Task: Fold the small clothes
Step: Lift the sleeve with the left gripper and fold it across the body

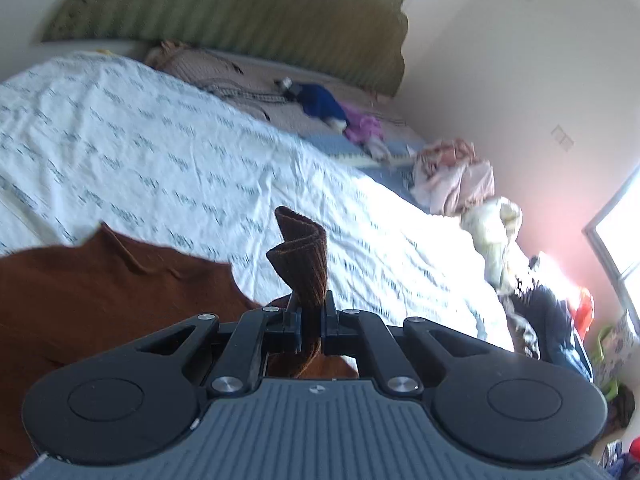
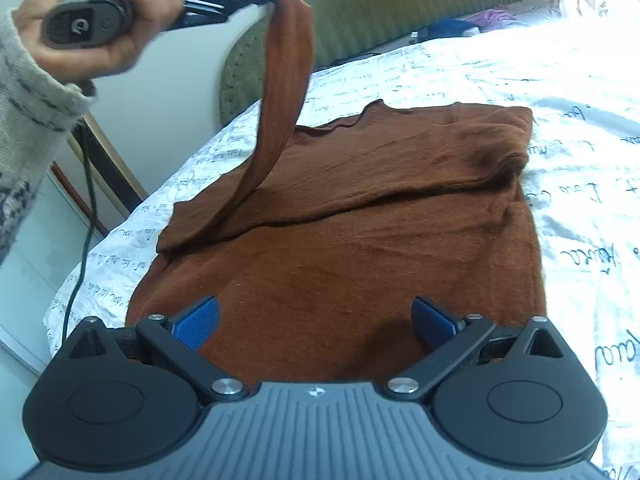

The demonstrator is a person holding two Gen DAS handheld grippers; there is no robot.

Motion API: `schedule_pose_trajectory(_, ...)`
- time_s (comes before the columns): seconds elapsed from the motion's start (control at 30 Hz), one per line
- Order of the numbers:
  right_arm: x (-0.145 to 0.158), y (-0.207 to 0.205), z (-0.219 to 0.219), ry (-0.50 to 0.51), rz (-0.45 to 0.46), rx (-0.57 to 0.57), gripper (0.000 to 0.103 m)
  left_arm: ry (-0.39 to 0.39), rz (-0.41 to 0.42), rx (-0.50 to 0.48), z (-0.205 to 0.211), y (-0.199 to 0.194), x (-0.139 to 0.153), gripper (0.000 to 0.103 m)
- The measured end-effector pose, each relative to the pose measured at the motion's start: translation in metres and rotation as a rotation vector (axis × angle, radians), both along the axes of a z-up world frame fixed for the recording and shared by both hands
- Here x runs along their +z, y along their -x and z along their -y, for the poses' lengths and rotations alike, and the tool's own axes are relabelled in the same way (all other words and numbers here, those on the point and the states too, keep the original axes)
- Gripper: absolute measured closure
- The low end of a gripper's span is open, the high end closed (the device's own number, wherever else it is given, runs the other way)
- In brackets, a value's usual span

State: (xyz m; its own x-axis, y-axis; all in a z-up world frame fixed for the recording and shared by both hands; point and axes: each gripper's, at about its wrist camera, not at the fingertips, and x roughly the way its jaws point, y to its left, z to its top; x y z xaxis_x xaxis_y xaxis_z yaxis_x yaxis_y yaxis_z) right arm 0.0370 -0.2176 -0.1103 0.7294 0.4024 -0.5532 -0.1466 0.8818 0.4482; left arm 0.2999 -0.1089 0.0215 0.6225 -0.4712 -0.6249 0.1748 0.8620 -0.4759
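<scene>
Daylight enters from window (image 1: 616, 240) at right; strong glare washes out bedsheet (image 1: 400, 216) in both views. Left wrist view motion-blurred throughout. Fisheye bending at edges, dark corners. Soft shadow under right gripper (image 2: 316, 320).

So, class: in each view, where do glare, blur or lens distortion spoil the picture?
Left wrist view: window glare bleaches the bedsheet, which is blurred; the headboard bows. Right wrist view: the sheet's far right washes out; the hand is blurred.
</scene>
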Motion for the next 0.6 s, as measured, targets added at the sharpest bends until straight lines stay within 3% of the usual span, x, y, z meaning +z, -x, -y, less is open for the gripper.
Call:
schedule_pose_trajectory(0.13, -0.001, 0.005, 0.006, 0.017, -0.011, -0.028, 0.0, -0.041, -0.078, -0.093, 0.042, -0.007, -0.051, 0.095)
schedule_pose_trajectory(0.4, -0.004, 0.008, 0.002, 0.023, -0.022, -0.021, 0.0, -0.192, -0.14, -0.203, 0.087, 0.002, -0.099, 0.093)
schedule_pose_trajectory(0.47, -0.005, 0.007, 0.0, 0.03, -0.027, -0.017, 0.0, -0.226, -0.16, -0.207, 0.084, 0.003, -0.108, 0.078)
schedule_pose_trajectory(0.53, -0.006, 0.006, -0.001, 0.034, -0.028, -0.015, 0.0, -0.239, -0.194, -0.24, 0.077, 0.003, -0.115, 0.021)
schedule_pose_trajectory(0.6, -0.007, 0.006, -0.001, 0.036, -0.034, -0.012, 0.0, -0.17, -0.206, -0.286, 0.061, 0.008, -0.113, 0.016)
